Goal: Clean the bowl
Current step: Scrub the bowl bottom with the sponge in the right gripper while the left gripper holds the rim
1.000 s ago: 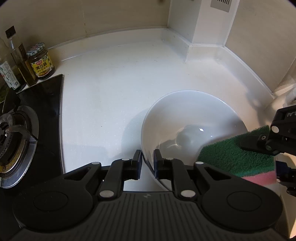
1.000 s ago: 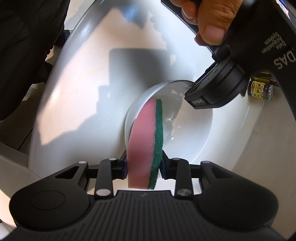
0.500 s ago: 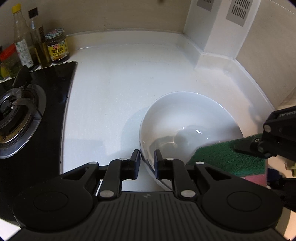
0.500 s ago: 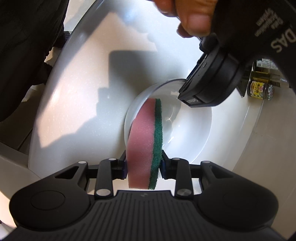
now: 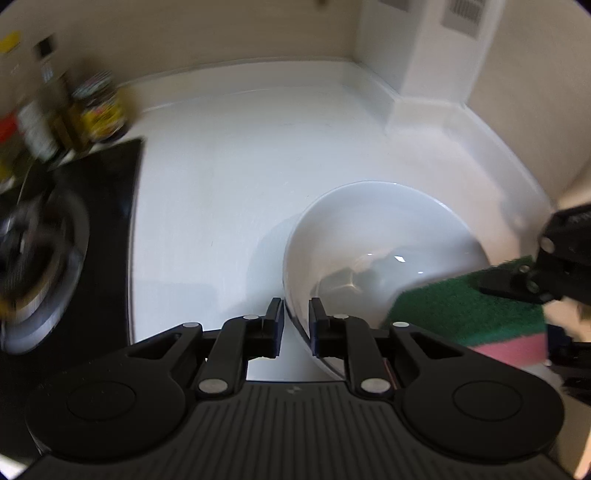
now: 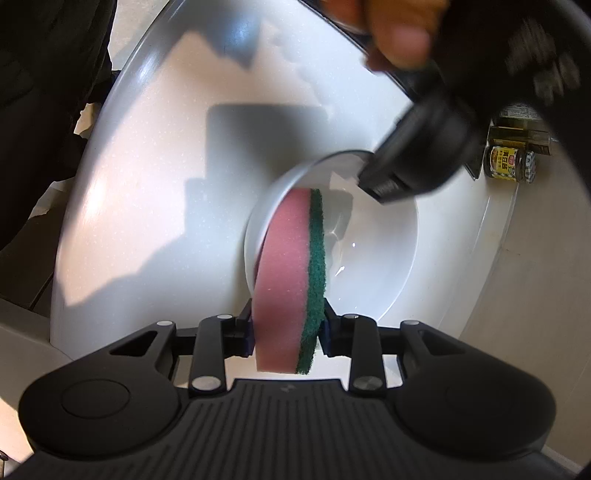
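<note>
— Bowl [image 5: 373, 236]: where is it?
— On the white counter [image 5: 221, 184], its near rim pinched by my left tongs [image 5: 296, 317].
— And your right tongs [image 6: 286, 325]?
— Clamped on the sponge [image 6: 288, 280] (green side toward the bowl), its front end over the rim.

Bottles and jar [image 5: 74, 110] beside the stove burner [image 5: 40, 266]: blurring, labels unreadable. Hand [image 6: 399, 33] running off the top edge, smeared. Sponge [image 6: 291, 280] hiding the bowl's [image 6: 373, 258] near wall.

One bowl [image 5: 376, 236], one sponge [image 6: 291, 280] — two tools [image 5: 296, 314] [image 6: 288, 325]
</note>
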The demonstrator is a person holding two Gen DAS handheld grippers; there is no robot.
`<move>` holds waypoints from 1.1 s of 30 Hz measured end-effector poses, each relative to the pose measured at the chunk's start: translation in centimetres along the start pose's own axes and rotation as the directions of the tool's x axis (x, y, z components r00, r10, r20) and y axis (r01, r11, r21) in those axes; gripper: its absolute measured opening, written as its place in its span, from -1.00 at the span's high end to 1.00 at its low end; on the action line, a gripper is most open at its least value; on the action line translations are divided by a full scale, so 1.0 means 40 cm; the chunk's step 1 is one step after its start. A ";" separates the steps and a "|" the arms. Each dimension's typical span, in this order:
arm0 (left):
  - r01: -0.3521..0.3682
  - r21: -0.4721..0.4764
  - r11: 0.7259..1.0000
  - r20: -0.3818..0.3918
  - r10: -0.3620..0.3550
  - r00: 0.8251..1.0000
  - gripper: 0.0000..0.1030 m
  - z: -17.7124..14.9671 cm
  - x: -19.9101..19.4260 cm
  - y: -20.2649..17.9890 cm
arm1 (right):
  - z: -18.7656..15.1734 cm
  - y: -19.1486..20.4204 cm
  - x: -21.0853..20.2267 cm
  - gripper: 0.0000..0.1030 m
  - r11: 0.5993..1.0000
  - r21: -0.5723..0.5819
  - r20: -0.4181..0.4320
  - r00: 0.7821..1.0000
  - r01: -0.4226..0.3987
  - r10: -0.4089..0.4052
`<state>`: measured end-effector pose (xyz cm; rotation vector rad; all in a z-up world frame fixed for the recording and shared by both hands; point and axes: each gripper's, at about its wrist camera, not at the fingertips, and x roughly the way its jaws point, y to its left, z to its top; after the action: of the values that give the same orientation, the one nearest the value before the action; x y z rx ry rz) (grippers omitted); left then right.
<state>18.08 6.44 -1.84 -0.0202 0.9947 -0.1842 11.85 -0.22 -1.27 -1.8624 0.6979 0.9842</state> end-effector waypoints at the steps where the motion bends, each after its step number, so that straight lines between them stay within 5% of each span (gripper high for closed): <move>1: -0.002 -0.002 1.000 0.006 0.002 1.000 0.65 -0.005 0.001 -0.003 | 0.001 0.000 -0.001 0.45 1.000 -0.001 0.002 1.000 0.001 -0.001; 7: 0.029 0.118 0.993 -0.040 -0.024 0.999 0.71 0.054 0.036 0.009 | 0.015 0.003 -0.008 0.45 1.000 -0.020 0.025 1.000 0.011 -0.010; 15: 0.026 0.166 0.986 -0.050 -0.018 0.999 0.78 0.088 0.058 0.010 | 0.035 -0.008 -0.004 0.45 1.000 -0.012 0.034 0.999 0.025 -0.024; 20: 0.019 0.148 0.989 -0.028 -0.015 0.999 0.60 0.081 0.059 0.020 | 0.043 -0.010 0.009 0.45 1.000 -0.005 0.032 0.999 0.018 -0.018; 28: 0.014 0.009 1.000 -0.011 -0.014 1.000 0.62 0.035 0.011 0.023 | 0.014 -0.009 -0.003 0.45 1.000 0.017 0.028 1.000 0.004 -0.005; 33: -0.004 0.088 0.996 -0.015 0.006 1.000 0.63 0.032 0.017 0.000 | 0.018 0.002 -0.007 0.45 1.000 -0.009 0.029 0.999 0.013 -0.013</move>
<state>19.50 6.23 -1.70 0.0640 1.0006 -0.2236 11.39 0.43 -1.26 -1.8547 0.6641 1.0058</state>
